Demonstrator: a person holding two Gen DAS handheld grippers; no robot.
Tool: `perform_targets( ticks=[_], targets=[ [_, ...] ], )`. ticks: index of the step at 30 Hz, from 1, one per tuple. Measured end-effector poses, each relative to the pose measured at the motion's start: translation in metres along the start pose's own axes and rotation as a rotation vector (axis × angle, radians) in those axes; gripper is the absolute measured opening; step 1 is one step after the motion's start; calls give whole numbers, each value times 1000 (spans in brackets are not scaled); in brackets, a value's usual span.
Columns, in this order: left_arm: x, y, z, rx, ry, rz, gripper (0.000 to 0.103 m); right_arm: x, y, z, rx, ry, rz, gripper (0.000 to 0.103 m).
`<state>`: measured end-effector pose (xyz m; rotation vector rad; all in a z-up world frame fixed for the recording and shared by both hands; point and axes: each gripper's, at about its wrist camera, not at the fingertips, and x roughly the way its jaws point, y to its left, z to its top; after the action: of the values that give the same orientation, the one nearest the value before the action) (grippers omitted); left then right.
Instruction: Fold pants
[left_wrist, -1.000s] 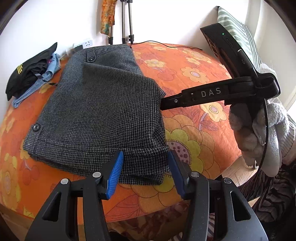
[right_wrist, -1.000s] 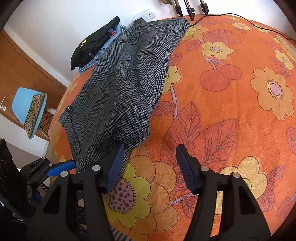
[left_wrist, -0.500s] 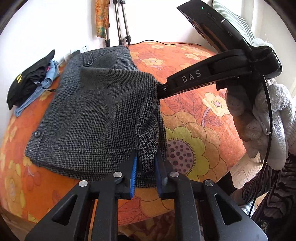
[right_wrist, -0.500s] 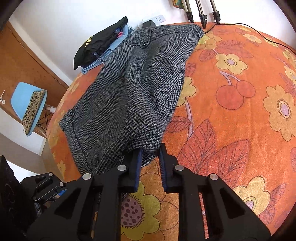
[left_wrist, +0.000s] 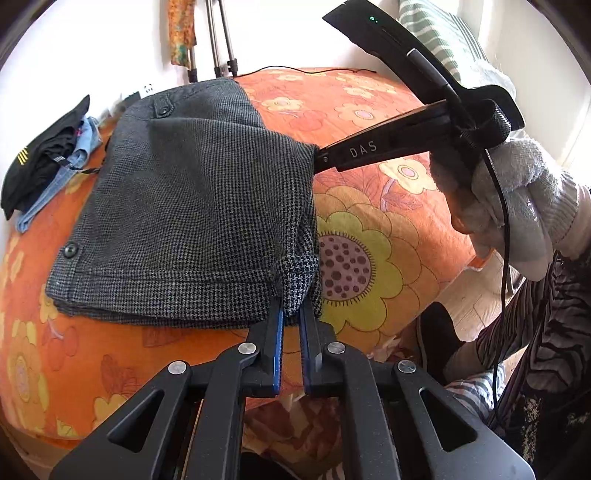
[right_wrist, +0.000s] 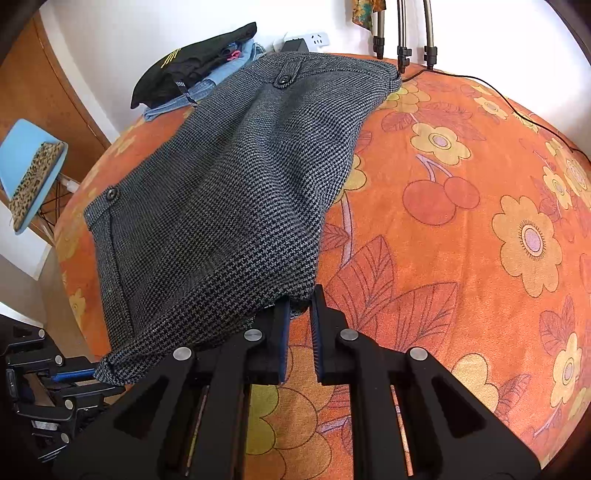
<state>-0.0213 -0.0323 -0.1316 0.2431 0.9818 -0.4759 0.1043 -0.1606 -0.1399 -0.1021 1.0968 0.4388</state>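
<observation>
Here both grippers pinch the grey pants (left_wrist: 192, 206) lying folded on the orange floral bedspread (right_wrist: 461, 258).

Left gripper (left_wrist: 291, 314) clamps the near corner; right gripper (right_wrist: 299, 306) is closing on the other corner. Only the left view shows the gloved hand (left_wrist: 517, 206); only the right, a blue chair (right_wrist: 29, 170).

There is one pair of grey checked pants (left_wrist: 192, 206) on one bed with an orange flowered cover (right_wrist: 461, 229). On the pants two dark buttons (right_wrist: 283, 78) can be counted. Two grippers are present: the left gripper (left_wrist: 291, 314) at the near corner of the pants, and the right gripper (right_wrist: 298, 302) at another corner of the pants. Behind the pants, near the wall, lies one small pile of clothes (right_wrist: 192, 70). Beside this pile there is one white power socket (right_wrist: 317, 38). Three tripod legs (right_wrist: 402, 33) stand behind the pants. To the left of the pants stands one blue chair (right_wrist: 26, 162). Right of the pants, one striped pillow (left_wrist: 439, 44) lies at the wall.
</observation>
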Motion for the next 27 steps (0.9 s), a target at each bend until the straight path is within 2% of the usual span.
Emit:
perform_targets(
  ticks=[4, 6, 7, 8, 10, 11, 14, 16, 20, 23, 27],
  targets=[
    [-11, 7, 4, -32, 7, -57, 19, -3, -5, -2, -22, 31, 48, 13],
    [-22, 12, 5, -46, -8, -80, 28, -12, -10, -3, -21, 20, 78, 29],
    [-30, 15, 4, -55, -32, -87, 33, -20, -13, -3, -19, -3, 93, 41],
    [-37, 21, 4, -69, -55, -90, 36, -27, -16, -2, -16, -21, 110, 45],
    [-52, 36, 6, -115, -105, -87, 41, -41, -22, 3, -7, -56, 140, 46],
    [-57, 45, 8, -136, -131, -66, 41, -47, -26, 6, 6, -77, 144, 49],
    [-64, 85, 16, -209, -187, 68, 41, -56, -38, 17, 70, -122, 159, 55],
    [-59, 117, 17, -272, -177, 145, 41, -53, -44, 25, 122, -128, 170, 55],
    [-40, 164, 15, -389, -109, 179, 41, -38, -49, 38, 185, -115, 189, 55],
    [-29, 174, 8, -394, -61, 213, 41, -28, -48, 43, 207, -100, 196, 55],
    [-20, 178, 9, -405, -46, 203, 41, -22, -40, 46, 196, -91, 200, 55]
  ],
)
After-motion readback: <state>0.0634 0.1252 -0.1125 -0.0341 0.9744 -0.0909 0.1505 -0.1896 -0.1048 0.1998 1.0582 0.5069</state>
